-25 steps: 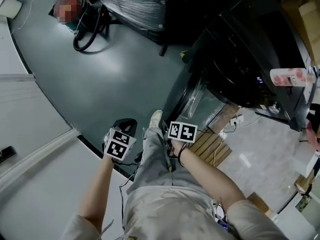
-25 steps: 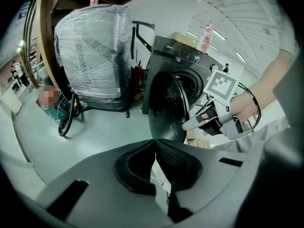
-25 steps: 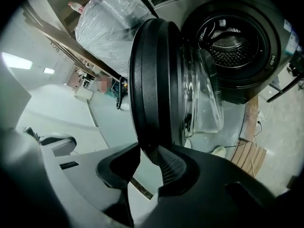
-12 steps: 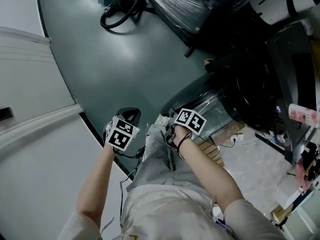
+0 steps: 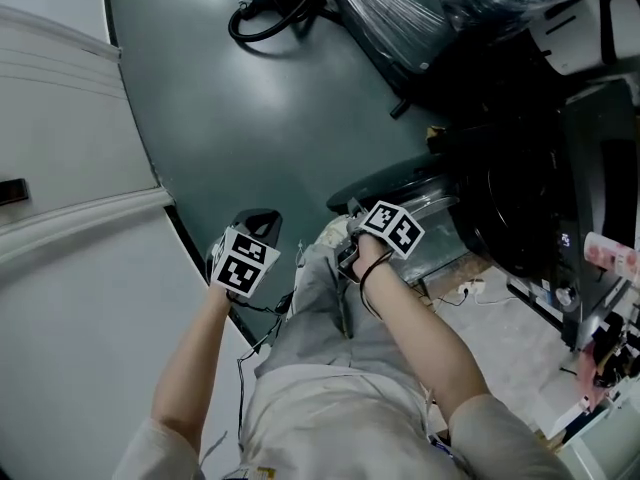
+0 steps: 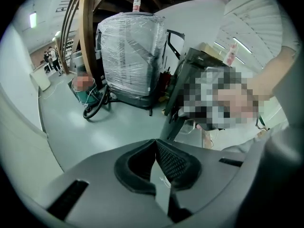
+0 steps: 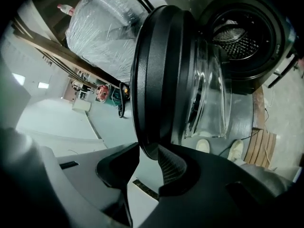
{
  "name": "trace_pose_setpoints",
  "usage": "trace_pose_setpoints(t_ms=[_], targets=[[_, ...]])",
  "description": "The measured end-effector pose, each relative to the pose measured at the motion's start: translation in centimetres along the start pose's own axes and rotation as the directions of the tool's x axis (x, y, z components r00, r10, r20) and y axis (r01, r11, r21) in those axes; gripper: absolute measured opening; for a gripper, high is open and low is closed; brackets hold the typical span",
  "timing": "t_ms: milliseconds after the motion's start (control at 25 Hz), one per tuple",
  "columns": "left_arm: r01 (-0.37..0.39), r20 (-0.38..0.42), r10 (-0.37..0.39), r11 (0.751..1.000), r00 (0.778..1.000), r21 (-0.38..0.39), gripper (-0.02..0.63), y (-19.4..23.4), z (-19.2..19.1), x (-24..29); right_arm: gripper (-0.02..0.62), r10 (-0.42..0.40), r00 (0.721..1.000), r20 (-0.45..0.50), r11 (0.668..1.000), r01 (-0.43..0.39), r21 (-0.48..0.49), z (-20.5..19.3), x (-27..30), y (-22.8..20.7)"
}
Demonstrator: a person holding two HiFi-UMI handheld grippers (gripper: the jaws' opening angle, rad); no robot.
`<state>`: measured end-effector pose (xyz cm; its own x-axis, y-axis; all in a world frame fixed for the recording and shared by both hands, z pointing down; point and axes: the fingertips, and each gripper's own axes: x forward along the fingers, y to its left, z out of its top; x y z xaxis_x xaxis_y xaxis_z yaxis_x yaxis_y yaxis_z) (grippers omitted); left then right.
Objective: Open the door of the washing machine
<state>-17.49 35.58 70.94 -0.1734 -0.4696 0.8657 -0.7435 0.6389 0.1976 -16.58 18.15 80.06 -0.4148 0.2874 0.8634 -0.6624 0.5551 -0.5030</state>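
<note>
The dark washing machine (image 5: pixel 525 183) stands at the right, its drum (image 7: pixel 242 37) showing. Its round door (image 5: pixel 385 186) hangs open, the glass bowl (image 5: pixel 425 223) facing the machine. In the right gripper view the door's black rim (image 7: pixel 159 70) fills the middle. My right gripper (image 7: pixel 149 156) is shut on the rim's lower edge, both pads against it. In the head view my right gripper (image 5: pixel 362 218) sits at the door's outer edge. My left gripper (image 5: pixel 252 230) hangs over the floor left of my leg. Its tips (image 6: pixel 156 144) meet, with nothing between them.
A plastic-wrapped load (image 5: pixel 450 8) stands behind the door, with a black coiled hose (image 5: pixel 270 18) on the floor beside it. White panels (image 5: pixel 60 118) line the left. Cables (image 5: pixel 470 288) and wooden slats (image 7: pixel 263 141) lie by the machine; my shoes (image 7: pixel 204 145) are below the door.
The right gripper has stayed on the door's rim while the door swung further from the machine. Both hands shifted sideways, and the left gripper rolled a little.
</note>
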Motion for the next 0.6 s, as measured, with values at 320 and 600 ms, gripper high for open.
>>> trace_pose_setpoints(t_ms=[320, 600], targets=[[0.0, 0.06, -0.002, 0.999, 0.998, 0.041, 0.02, -1.2, 4.4, -2.5, 0.142, 0.119, 0.992, -0.031, 0.991, -0.121, -0.051, -0.5, -4.1, 1.2], [0.037, 0.099, -0.055, 0.983, 0.994, 0.182, 0.02, -3.9, 10.8, -1.9, 0.098, 0.207, 0.976, 0.069, 0.961, -0.19, -0.201, 2.4, -11.1, 0.9]])
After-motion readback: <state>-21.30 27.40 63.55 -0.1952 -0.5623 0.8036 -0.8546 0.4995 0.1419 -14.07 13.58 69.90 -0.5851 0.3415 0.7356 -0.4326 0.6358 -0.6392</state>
